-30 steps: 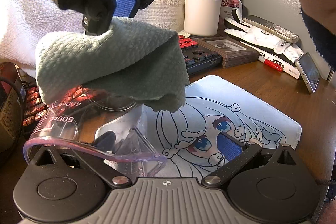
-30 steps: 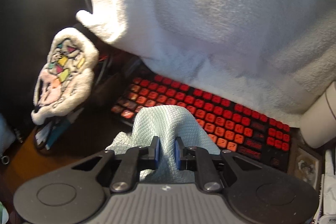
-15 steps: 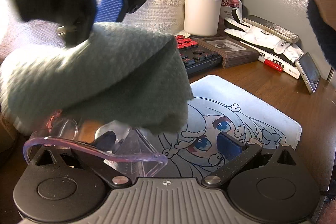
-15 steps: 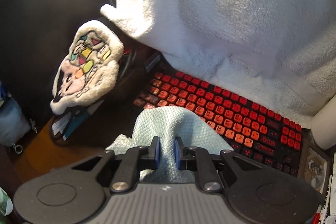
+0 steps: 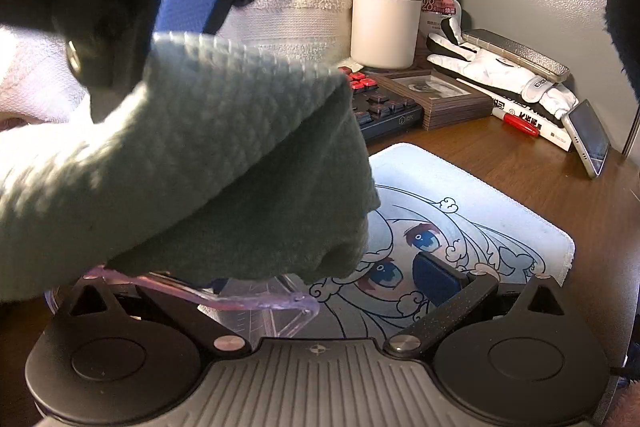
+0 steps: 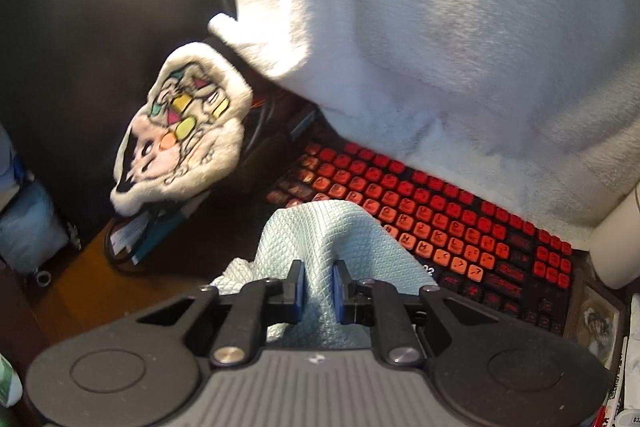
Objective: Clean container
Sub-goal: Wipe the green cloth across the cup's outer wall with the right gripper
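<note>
Since a second ago my right gripper [image 6: 318, 287] has carried the cloth [image 5: 192, 163] closer over the cup [image 5: 260, 301], so the cloth now hides most of it in the left view. Its jaws pinch a fold of cloth. My left gripper [image 5: 328, 291] is spread wide around the cup; one finger is inside it and I cannot tell whether the pads press on the wall. The cup sits low at the left, over the mat [image 5: 500, 223]. I judge it light, stiff, thin, slick clear plastic, best held by the wall near the rim. The cloth is soft. Its mouth seems turned upward, spout towards the mat; the long axis I cannot make out.
</note>
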The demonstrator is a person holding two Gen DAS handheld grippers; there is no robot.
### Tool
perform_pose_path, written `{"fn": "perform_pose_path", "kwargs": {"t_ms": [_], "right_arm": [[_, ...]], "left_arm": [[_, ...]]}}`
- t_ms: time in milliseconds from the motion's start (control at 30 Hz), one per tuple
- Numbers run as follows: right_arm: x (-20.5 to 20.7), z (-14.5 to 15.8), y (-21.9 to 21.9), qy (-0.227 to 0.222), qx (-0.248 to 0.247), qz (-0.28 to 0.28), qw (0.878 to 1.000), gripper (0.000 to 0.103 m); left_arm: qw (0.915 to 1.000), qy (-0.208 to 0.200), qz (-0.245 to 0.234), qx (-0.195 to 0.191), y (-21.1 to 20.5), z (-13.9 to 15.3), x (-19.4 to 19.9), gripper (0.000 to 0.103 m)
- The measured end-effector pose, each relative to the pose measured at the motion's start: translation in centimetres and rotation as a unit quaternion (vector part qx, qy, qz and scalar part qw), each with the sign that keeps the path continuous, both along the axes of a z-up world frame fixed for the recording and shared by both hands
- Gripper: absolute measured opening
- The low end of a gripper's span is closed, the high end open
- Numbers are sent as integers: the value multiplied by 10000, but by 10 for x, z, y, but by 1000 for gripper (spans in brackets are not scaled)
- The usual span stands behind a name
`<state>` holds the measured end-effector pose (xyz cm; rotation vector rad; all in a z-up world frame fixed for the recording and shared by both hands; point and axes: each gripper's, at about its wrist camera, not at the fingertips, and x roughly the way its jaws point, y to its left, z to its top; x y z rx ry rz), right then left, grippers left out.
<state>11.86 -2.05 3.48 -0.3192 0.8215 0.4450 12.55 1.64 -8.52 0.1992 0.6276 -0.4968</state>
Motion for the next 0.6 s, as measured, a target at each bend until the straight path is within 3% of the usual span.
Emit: {"fn": "perform_pose_path", "kwargs": {"t_ms": [367,600], "right_arm": [[30,-2,-12,-42,-67,-529,9986,14],[1,3,-4,181,238,64,9995,14]], "left_arm": [[10000,-5,2,3,-1,0,-1,103],[10000,-4,2,2,0,0,-1,103]]}}
